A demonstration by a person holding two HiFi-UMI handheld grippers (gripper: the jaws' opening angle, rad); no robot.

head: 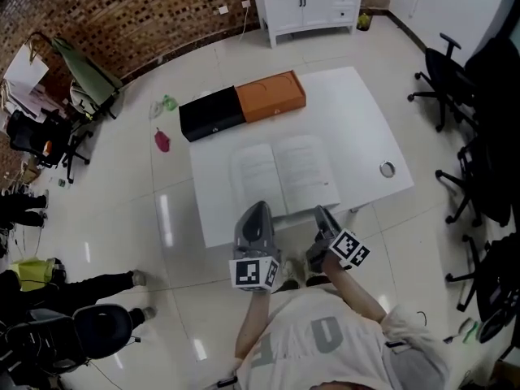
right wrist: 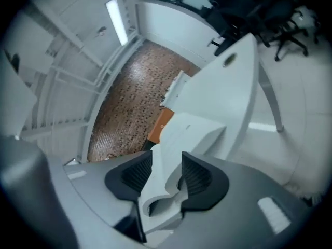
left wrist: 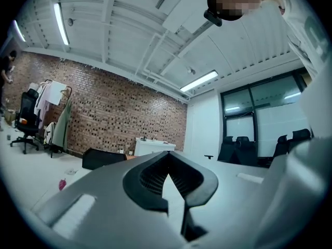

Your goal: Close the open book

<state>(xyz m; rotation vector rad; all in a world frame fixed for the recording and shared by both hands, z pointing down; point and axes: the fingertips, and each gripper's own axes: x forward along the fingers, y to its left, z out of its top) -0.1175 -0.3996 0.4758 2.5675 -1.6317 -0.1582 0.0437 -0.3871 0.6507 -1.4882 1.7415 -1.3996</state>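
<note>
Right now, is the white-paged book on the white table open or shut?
Open: the white-paged book lies spread flat on the white table, both pages face up.

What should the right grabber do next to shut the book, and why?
Probably ease the right gripper forward to the near right-page edge of the white open book: the book lies flat on the white table, and the jaws stand apart close to it.

Room had a rough brick wall (head: 122, 15) along the back, a shiny white tile floor (head: 122, 218) and a white cabinet (head: 313, 2) against the wall. Black office chairs (head: 455, 80) sat beside the white table (head: 366, 128). Strip lights (left wrist: 61, 24) glowed overhead, and the windows (left wrist: 270, 123) were big.
</note>
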